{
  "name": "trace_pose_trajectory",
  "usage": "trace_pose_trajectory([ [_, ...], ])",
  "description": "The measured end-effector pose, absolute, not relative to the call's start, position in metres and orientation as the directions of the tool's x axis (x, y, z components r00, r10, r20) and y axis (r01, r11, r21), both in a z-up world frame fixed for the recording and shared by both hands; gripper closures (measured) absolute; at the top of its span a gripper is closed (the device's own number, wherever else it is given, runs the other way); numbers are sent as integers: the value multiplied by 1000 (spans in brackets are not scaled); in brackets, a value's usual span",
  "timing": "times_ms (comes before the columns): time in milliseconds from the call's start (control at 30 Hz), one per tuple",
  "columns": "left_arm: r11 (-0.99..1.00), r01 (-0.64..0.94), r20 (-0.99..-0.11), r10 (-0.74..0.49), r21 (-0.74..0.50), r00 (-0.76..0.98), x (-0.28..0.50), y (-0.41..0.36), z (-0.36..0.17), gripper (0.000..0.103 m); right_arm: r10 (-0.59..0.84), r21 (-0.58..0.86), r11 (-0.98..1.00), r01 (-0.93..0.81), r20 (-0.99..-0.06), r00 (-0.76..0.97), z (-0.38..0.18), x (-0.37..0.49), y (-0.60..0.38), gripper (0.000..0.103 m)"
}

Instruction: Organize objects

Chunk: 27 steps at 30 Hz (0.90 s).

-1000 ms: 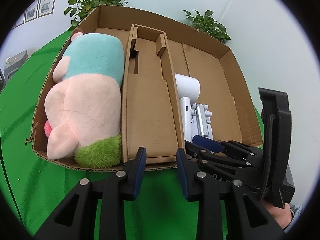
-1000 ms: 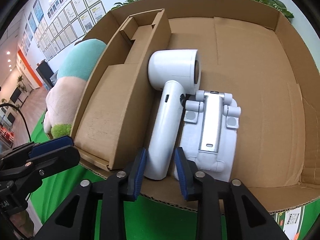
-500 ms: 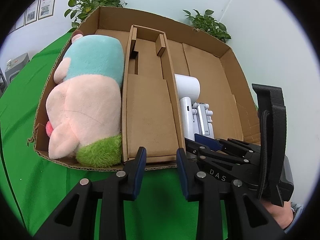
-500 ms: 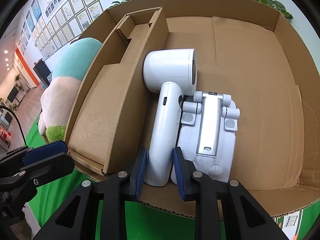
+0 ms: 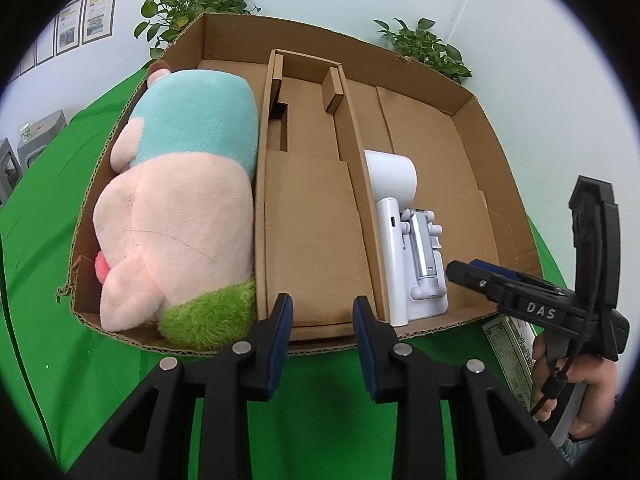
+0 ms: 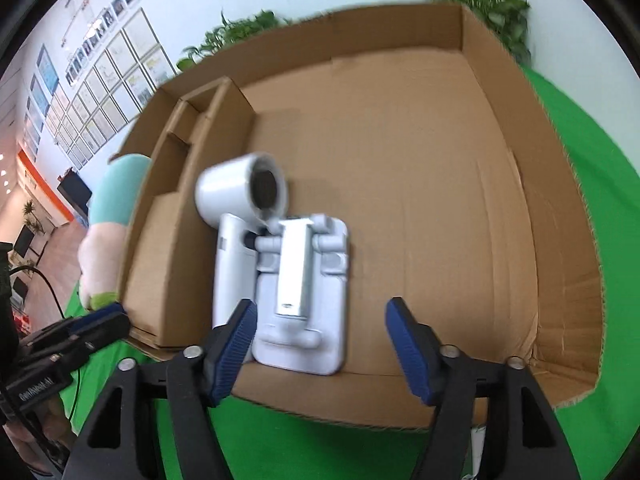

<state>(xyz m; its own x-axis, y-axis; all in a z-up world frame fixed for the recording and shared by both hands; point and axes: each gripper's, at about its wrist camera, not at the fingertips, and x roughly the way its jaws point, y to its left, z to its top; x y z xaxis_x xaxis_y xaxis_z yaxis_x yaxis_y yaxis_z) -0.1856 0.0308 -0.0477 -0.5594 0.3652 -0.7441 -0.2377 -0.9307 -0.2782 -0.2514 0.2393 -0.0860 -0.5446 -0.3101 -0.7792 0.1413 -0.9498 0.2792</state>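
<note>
Two white items, the hair dryer (image 6: 236, 240) and stand (image 6: 304, 292), lay boxed; the right gripper (image 6: 320, 344) had just been opening, empty; the left gripper (image 5: 322, 328) hung narrow and empty. Next likely needs another item.

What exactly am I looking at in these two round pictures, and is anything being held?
There is no robot: a person carries a hand-held clamp in each hand, each with a fisheye camera looking along its jaws. The left gripper hovers before a cardboard box on a green cloth. Inside lie a plush toy, a white hair dryer and a white folding stand. The right gripper has just been opening, with nothing between its jaws. Neither holds anything.
</note>
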Motion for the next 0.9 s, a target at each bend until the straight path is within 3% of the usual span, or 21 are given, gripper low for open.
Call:
trace_pose_trajectory([
  [300, -939, -248, -747, 340, -238, -571, -180, 34, -44, 73, -346, 268, -938, 221, -786, -513, -102, -268, 209, 61],
  [467, -943, -263, -718, 328, -206, -614, -171, 36, -36, 73, -286, 203, -957, 208, -785, -550, -97, -257, 206, 61],
  [533, -950, -267, -680, 302, -159, -668, -161, 39, -25, 71, -262, 180, -964, 196, -766, -587, -88, -244, 210, 51],
  [600, -957, -271, -618, 273, -100, -737, -146, 44, -12, 50, -232, 146, -972, 184, -725, -649, -76, -228, 211, 10],
  [633, -958, -274, -585, 269, -83, -765, -139, 46, -8, 30, -220, 123, -975, 187, -689, -691, -69, -214, 211, 1],
  [667, -961, -270, -552, 259, -63, -793, -131, 48, -3, 17, -211, 104, -976, 192, -671, -711, -65, -205, 211, 0],
  [900, -977, -187, -471, 117, 105, -874, -103, 68, 1, 16, -154, 12, -983, 183, -596, -788, -58, -141, 208, 0],
])
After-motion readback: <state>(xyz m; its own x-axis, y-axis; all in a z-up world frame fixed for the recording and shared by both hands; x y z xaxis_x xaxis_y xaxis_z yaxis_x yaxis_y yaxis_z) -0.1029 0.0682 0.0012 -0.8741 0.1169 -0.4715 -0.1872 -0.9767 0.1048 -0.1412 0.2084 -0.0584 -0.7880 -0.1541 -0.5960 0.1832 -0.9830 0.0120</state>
